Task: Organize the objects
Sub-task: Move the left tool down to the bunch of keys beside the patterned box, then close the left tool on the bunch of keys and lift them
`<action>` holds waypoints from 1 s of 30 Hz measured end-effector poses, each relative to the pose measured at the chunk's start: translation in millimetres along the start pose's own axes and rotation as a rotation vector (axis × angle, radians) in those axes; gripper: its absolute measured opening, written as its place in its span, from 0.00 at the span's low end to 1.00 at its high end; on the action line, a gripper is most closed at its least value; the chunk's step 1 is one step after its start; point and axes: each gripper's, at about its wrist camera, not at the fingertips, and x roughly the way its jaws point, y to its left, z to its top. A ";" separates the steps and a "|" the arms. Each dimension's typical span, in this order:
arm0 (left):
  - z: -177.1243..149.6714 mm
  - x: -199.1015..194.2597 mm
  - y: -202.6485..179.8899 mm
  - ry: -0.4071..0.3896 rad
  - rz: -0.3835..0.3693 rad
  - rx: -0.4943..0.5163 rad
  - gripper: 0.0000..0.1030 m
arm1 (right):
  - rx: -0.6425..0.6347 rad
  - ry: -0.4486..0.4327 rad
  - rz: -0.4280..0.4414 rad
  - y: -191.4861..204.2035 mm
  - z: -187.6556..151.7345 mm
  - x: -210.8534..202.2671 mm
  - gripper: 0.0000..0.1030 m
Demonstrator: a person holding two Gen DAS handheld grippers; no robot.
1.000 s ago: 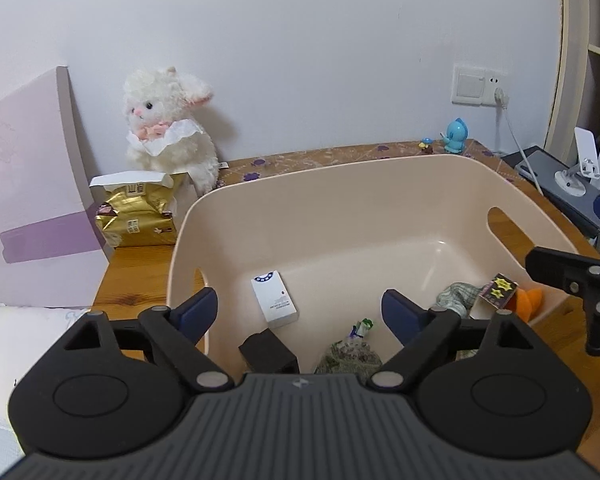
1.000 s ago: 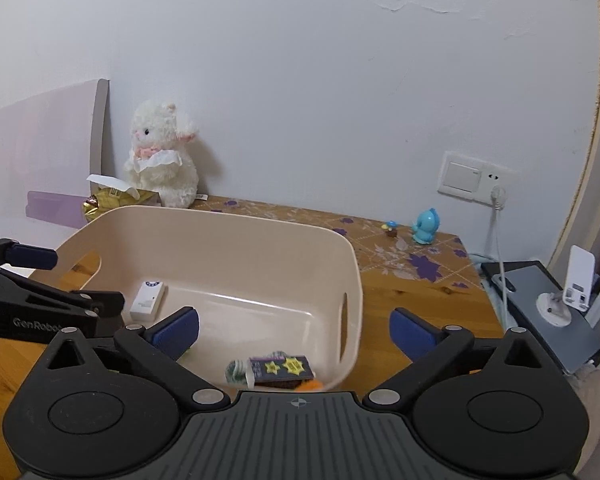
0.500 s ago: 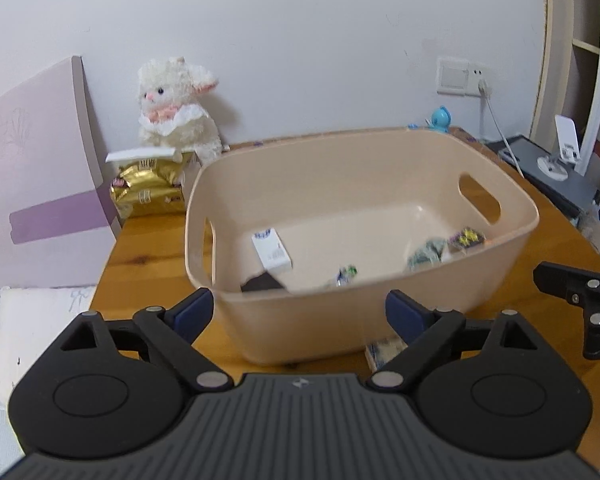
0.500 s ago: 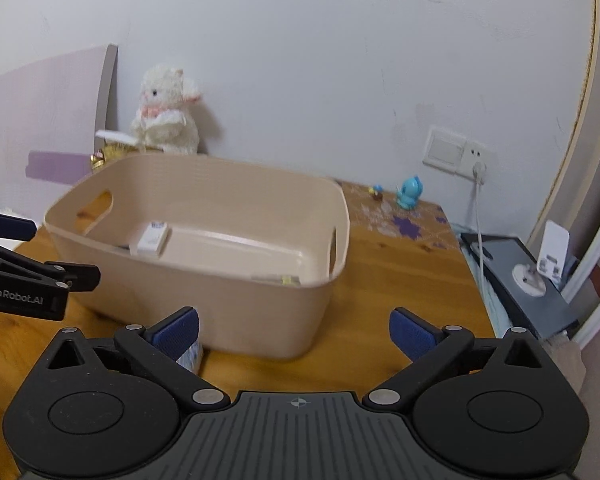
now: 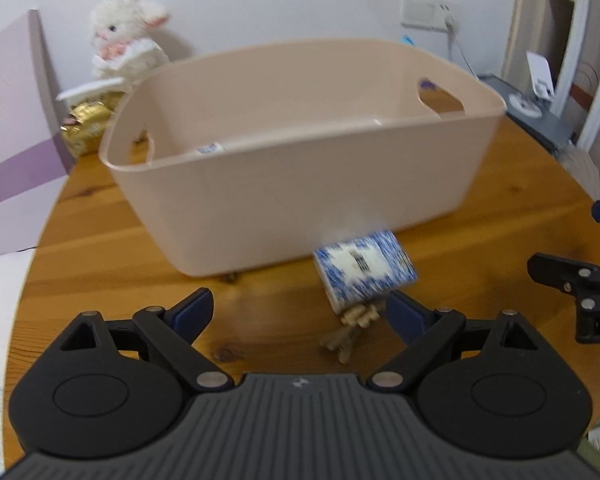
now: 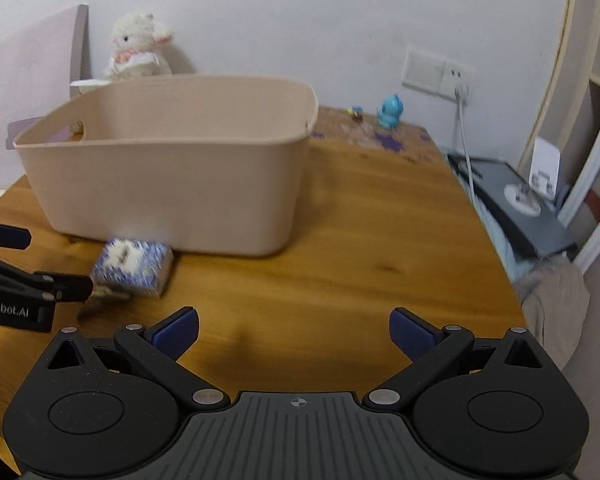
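Observation:
A beige plastic bin (image 5: 300, 168) stands on the wooden table (image 5: 100, 256); it also shows in the right wrist view (image 6: 172, 184). A small white box (image 5: 209, 148) shows inside it. A blue-and-white box (image 5: 364, 270) lies on the table in front of the bin, on top of a small tan wooden figure (image 5: 354, 328); the box also shows in the right wrist view (image 6: 134, 266). My left gripper (image 5: 302, 312) is open and empty, low over the table just before the box. My right gripper (image 6: 294, 330) is open and empty, to the right of the box.
A white plush toy (image 5: 126, 40) and a gold packet (image 5: 88, 124) sit behind the bin at the left. A blue figurine (image 6: 390, 112) stands at the back by a wall socket (image 6: 436, 74). A dark device (image 6: 516, 204) lies beyond the table's right edge.
Both grippers have pulled back and dropped from over the bin to table height in front of it. The blue-and-white box and wooden figure have come into view.

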 end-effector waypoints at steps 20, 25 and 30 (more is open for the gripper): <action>-14.6 29.1 -4.3 0.057 -0.155 0.070 0.23 | -0.012 0.056 0.044 21.0 -14.9 19.6 1.00; -19.0 23.7 -5.4 0.059 -0.167 0.088 0.15 | -0.018 0.063 0.058 29.1 -17.2 19.8 1.00; -24.4 19.0 4.4 0.062 -0.135 0.068 0.15 | -0.025 0.076 0.082 41.3 -19.6 25.1 1.00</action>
